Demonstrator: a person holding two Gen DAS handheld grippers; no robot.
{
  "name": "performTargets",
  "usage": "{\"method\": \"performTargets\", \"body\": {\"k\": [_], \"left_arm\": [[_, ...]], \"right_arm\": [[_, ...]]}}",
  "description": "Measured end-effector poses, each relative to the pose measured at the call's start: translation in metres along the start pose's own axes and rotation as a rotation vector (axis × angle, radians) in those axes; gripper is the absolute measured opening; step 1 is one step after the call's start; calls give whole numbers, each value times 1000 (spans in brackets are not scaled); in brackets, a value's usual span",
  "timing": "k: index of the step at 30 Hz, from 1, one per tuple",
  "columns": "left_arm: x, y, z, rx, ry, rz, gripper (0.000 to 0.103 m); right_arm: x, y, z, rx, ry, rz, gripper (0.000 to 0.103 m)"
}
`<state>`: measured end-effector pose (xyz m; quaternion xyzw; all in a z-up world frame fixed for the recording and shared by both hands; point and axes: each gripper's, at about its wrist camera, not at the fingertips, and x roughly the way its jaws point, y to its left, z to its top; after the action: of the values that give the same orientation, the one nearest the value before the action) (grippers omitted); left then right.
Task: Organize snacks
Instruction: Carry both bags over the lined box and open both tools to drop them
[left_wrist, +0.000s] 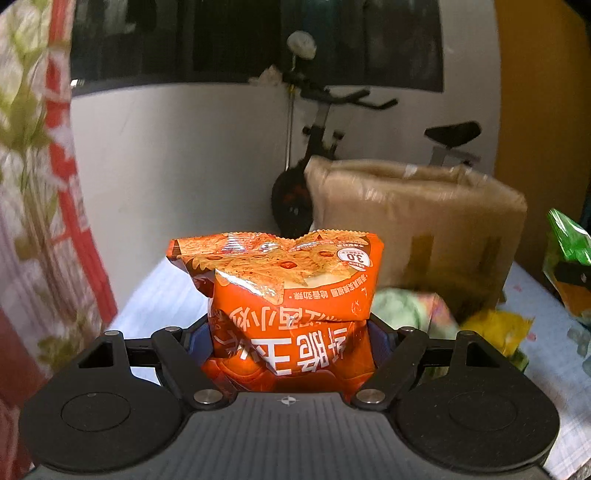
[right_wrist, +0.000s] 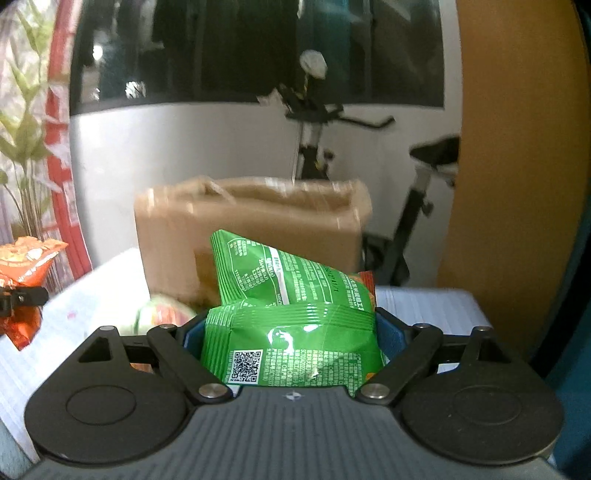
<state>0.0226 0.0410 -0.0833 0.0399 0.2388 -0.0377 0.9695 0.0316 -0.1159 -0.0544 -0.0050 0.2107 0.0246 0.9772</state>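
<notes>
My left gripper (left_wrist: 290, 332) is shut on an orange snack bag (left_wrist: 291, 291) and holds it above the table. My right gripper (right_wrist: 291, 332) is shut on a green snack bag (right_wrist: 291, 325) and holds it up too. The green bag also shows at the right edge of the left wrist view (left_wrist: 567, 243). The orange bag also shows at the left edge of the right wrist view (right_wrist: 26, 266). A brown cardboard box (left_wrist: 417, 218) stands open at the back of the table, ahead of both grippers; it also shows in the right wrist view (right_wrist: 251, 221).
The table has a light patterned cloth (left_wrist: 546, 332). A pale green snack pack (left_wrist: 410, 310) and a yellow one (left_wrist: 495, 328) lie in front of the box. An exercise bike (left_wrist: 317, 147) stands behind. A floral curtain (left_wrist: 33, 184) hangs at the left.
</notes>
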Motion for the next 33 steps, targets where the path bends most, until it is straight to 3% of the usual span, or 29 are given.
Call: {"method": "performTargets", "body": {"k": [7, 14, 18, 24, 33], "left_arm": [[13, -18, 64, 34, -81, -103, 82], [60, -56, 132, 113, -146, -145, 82], [105, -71, 162, 110, -112, -197, 83], [166, -84, 181, 89, -41, -223, 83], [214, -84, 179, 56, 23, -208, 90]], "right_arm": [[24, -13, 65, -3, -152, 70, 88], [77, -27, 111, -51, -239, 116, 89], [111, -38, 122, -3, -224, 171, 89], [158, -48, 127, 89, -137, 201, 89], [182, -65, 116, 153, -70, 184, 99]]}}
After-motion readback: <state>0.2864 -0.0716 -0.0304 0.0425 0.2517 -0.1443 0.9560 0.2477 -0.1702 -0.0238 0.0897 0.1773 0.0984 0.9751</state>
